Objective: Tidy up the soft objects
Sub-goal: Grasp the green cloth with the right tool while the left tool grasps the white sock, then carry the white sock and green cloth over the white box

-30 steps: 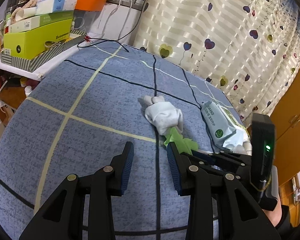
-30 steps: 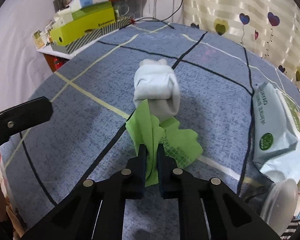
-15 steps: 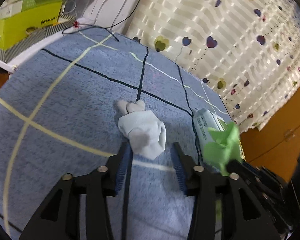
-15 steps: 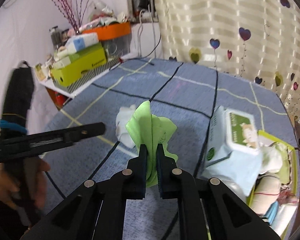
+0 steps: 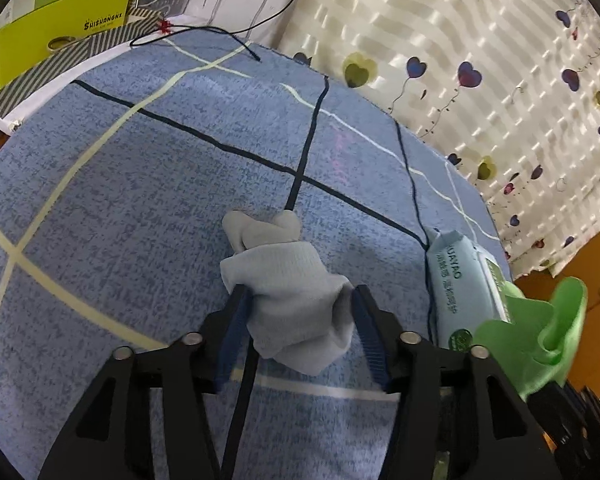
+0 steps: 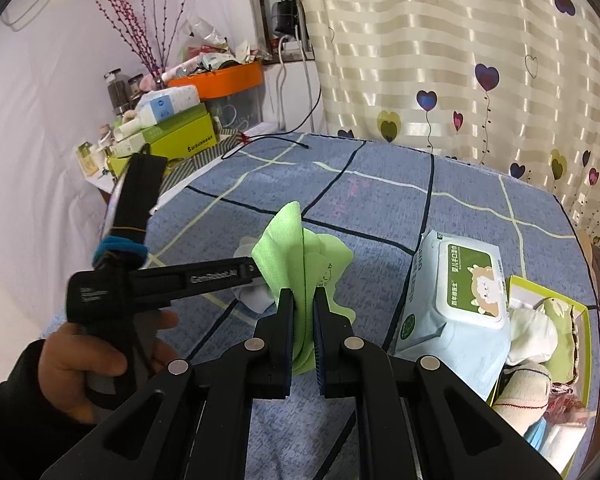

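A rolled pale grey-blue sock bundle (image 5: 288, 284) lies on the blue checked cloth (image 5: 140, 200). My left gripper (image 5: 300, 300) is open, its blue-padded fingers on either side of the bundle's near end. My right gripper (image 6: 302, 298) is shut on a bright green cloth (image 6: 296, 240) and holds it up above the table. The green cloth also shows in the left wrist view (image 5: 540, 332) at the right edge. In the right wrist view the sock bundle (image 6: 252, 296) is mostly hidden behind the green cloth and the left gripper's body.
A pack of wet wipes (image 6: 456, 296) lies right of the sock. A yellow-green box (image 6: 548, 340) at the table's right edge holds several soft items. Green cartons (image 5: 56, 36) and an orange tray (image 6: 224, 80) stand on the side shelf. A heart-patterned curtain (image 5: 480, 60) hangs behind.
My right gripper lifted the green cloth off the table and carried it up and right. My left gripper moved forward until its open fingers straddle the sock bundle.
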Action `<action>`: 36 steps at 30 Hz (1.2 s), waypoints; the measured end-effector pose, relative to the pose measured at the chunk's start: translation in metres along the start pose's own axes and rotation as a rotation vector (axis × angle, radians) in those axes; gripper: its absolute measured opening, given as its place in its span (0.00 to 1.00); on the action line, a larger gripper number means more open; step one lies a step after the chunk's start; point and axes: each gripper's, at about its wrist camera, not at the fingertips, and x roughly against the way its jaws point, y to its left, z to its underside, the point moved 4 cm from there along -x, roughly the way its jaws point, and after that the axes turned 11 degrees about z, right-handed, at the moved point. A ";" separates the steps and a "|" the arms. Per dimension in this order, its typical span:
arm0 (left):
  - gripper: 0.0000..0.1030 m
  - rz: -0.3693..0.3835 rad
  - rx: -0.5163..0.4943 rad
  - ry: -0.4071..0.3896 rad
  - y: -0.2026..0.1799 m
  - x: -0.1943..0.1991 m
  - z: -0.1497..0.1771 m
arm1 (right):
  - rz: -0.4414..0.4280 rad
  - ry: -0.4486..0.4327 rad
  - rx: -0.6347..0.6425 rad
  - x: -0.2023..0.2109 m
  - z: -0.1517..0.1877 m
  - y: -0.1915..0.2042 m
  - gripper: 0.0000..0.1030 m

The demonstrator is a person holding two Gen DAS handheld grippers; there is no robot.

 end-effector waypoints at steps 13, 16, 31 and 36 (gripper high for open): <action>0.35 -0.071 -0.085 0.004 -0.003 -0.005 0.002 | -0.001 -0.020 -0.008 0.008 0.001 -0.005 0.08; 0.30 -0.064 -0.097 0.002 -0.002 0.001 0.004 | 0.001 -0.027 -0.013 0.012 0.001 -0.005 0.08; 0.29 0.081 -0.245 -0.099 -0.055 0.086 0.033 | 0.041 -0.083 -0.037 0.052 0.004 -0.021 0.08; 0.29 0.122 -0.305 -0.116 -0.080 0.106 0.045 | 0.074 -0.108 -0.055 0.074 0.008 -0.032 0.08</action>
